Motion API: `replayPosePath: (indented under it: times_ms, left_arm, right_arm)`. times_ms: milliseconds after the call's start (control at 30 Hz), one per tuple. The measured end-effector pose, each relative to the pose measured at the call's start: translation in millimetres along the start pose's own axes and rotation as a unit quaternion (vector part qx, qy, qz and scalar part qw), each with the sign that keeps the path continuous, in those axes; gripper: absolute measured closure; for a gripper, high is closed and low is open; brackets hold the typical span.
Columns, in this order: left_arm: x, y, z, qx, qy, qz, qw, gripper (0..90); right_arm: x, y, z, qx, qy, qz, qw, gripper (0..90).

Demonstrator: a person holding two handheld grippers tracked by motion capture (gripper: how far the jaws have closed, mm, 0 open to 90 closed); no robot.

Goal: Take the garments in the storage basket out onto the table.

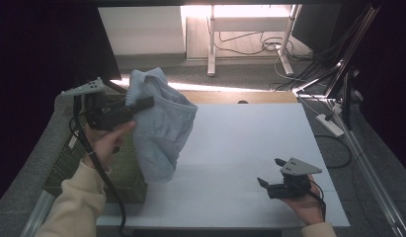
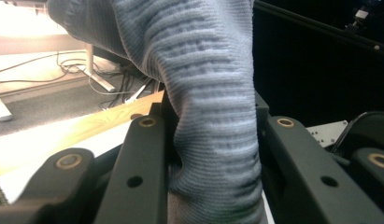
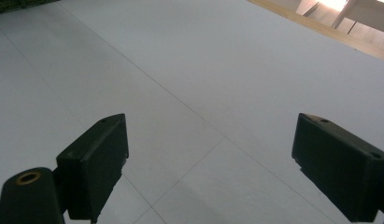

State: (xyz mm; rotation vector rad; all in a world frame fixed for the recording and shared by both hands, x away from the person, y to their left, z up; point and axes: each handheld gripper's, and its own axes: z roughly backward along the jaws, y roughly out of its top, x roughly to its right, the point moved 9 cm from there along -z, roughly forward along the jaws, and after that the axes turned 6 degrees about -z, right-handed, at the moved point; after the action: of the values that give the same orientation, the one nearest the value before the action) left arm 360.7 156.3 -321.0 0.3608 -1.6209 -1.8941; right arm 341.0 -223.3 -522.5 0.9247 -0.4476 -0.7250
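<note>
White worktop spreads under both hands. Nearest, the right tool rests low with jaws wide apart, holding nothing. Farther left, the left tool clamps a pale-blue knitted garment, hanging above the worktop's left edge.

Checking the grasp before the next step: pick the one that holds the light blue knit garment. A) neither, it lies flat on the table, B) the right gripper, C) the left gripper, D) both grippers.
C: the left gripper is clamped on the garment, which hangs from it; the right gripper is open and apart.
</note>
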Motion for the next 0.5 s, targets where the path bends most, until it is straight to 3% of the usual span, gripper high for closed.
replayPosePath:
  times_ms: [500]
  left_arm:
    - [16.1, -5.2, -19.8, -0.008, -0.028, -0.002, 0.9996, 70.2]
  right_arm:
    - [0.4, 0.0, -0.1, 0.000, -0.002, 0.001, 1.0000, 11.4]
